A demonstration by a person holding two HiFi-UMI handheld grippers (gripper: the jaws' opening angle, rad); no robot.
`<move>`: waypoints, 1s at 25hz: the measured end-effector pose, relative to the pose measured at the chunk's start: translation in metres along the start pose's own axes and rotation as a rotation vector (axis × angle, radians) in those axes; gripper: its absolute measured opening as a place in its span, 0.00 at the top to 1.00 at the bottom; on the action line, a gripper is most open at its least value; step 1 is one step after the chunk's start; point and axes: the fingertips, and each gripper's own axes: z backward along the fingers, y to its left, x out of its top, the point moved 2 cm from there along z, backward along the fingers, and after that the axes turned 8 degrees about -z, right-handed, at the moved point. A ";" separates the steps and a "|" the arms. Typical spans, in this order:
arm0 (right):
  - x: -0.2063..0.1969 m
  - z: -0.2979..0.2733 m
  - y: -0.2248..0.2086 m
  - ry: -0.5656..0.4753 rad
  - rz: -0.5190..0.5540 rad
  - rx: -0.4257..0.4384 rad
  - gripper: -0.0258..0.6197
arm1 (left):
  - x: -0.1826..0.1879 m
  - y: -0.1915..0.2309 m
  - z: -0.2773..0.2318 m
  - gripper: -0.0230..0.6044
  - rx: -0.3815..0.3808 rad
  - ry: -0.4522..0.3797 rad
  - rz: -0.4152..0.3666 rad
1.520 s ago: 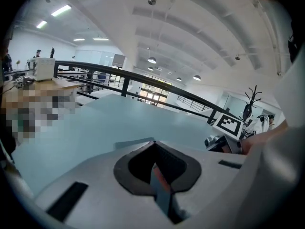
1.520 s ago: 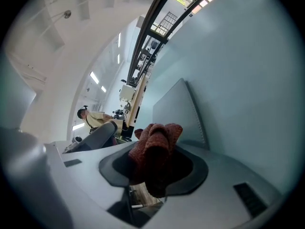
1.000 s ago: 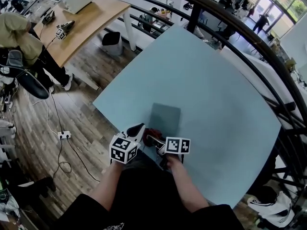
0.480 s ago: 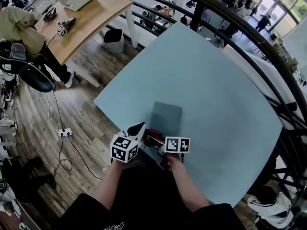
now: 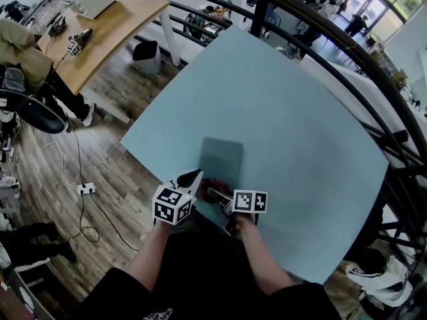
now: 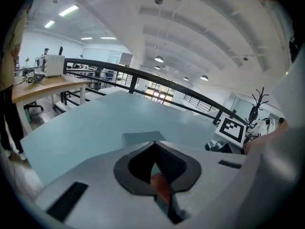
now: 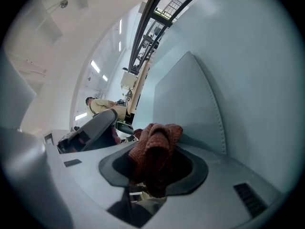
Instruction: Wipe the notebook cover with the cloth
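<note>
A grey-blue notebook (image 5: 221, 159) lies flat on the light blue table (image 5: 293, 132), just beyond both grippers; the left gripper view shows the notebook (image 6: 140, 138) too. My right gripper (image 5: 215, 194) is shut on a bunched dark red cloth (image 7: 156, 149), held at the notebook's near edge (image 7: 186, 104). The cloth (image 5: 209, 185) shows as a red patch between the two grippers. My left gripper (image 5: 193, 176) sits close at the left, its jaws (image 6: 153, 144) meeting at the tips with nothing held; a bit of the cloth (image 6: 160, 185) shows through their gap.
The table's near-left edge (image 5: 160, 169) runs right beside the grippers, with wooden floor and cables (image 5: 83, 189) below. A black railing (image 5: 320, 25) curves round the far side. A wooden desk (image 5: 100, 25), a bin (image 5: 145, 55) and a person (image 5: 17, 45) are far left.
The head view has shifted slightly, so the table sits a little differently in frame. Both grippers and the cloth stay at the notebook's near edge.
</note>
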 end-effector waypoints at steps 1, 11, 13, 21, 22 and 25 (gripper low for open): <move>0.000 0.004 -0.003 -0.007 -0.005 -0.002 0.72 | 0.000 -0.004 -0.002 0.95 -0.006 0.000 -0.002; 0.008 0.042 -0.025 -0.082 -0.039 -0.014 0.72 | 0.005 -0.030 -0.012 0.95 -0.054 0.003 -0.032; 0.010 0.048 -0.027 -0.096 -0.043 -0.014 0.72 | 0.005 -0.034 -0.013 0.95 -0.060 0.006 -0.038; 0.012 0.072 -0.041 -0.154 -0.071 -0.023 0.72 | 0.010 -0.058 -0.023 0.95 -0.098 0.003 -0.065; 0.012 0.075 -0.042 -0.161 -0.073 -0.024 0.72 | 0.011 -0.061 -0.023 0.95 -0.101 0.001 -0.069; 0.011 0.082 -0.043 -0.177 -0.082 -0.020 0.72 | 0.014 -0.066 -0.021 0.95 -0.103 -0.005 -0.080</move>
